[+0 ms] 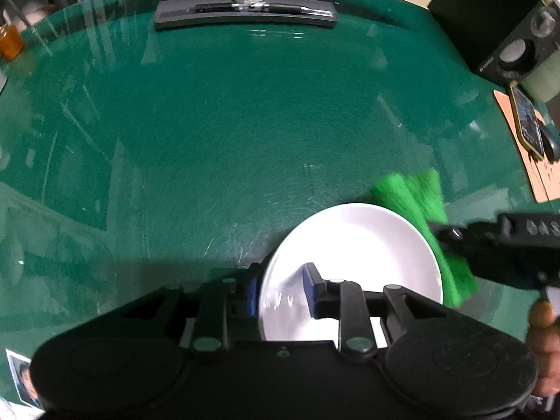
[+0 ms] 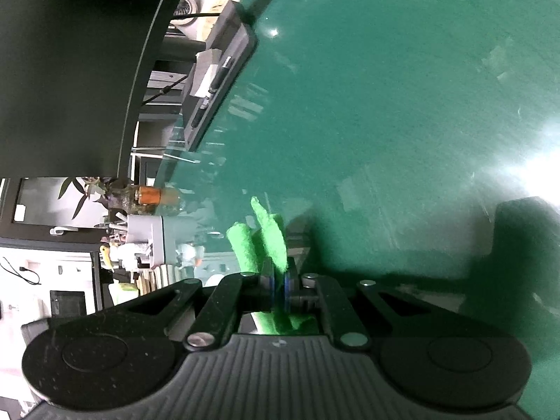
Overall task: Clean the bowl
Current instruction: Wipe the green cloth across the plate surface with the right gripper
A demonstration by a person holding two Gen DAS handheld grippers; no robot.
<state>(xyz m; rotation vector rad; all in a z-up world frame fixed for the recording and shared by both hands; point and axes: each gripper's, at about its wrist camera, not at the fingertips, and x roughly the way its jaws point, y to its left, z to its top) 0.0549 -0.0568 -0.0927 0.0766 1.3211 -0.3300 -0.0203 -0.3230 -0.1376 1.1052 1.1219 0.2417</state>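
Note:
A white bowl [image 1: 350, 245] rests on the green glass-topped table [image 1: 210, 122], close in front of my left gripper [image 1: 280, 292]. The gripper straddles the bowl's near-left rim: one blue pad sits outside the rim and the other inside the bowl, with a small gap showing by the inner pad. My right gripper [image 1: 451, 234] comes in from the right and is shut on a bright green cloth [image 1: 413, 196], which lies over the bowl's far-right rim. In the right wrist view the cloth [image 2: 271, 234] sticks out in folds beyond the shut right gripper [image 2: 279, 285]; the bowl is out of that view.
A black stand with a notepad and pens [image 1: 245, 3] sits at the table's far edge. A speaker [image 1: 518, 35] and a phone [image 1: 528, 122] on an orange mat are at the right. An orange jar [image 1: 10, 40] stands far left. A hand [image 1: 546, 332] shows at lower right.

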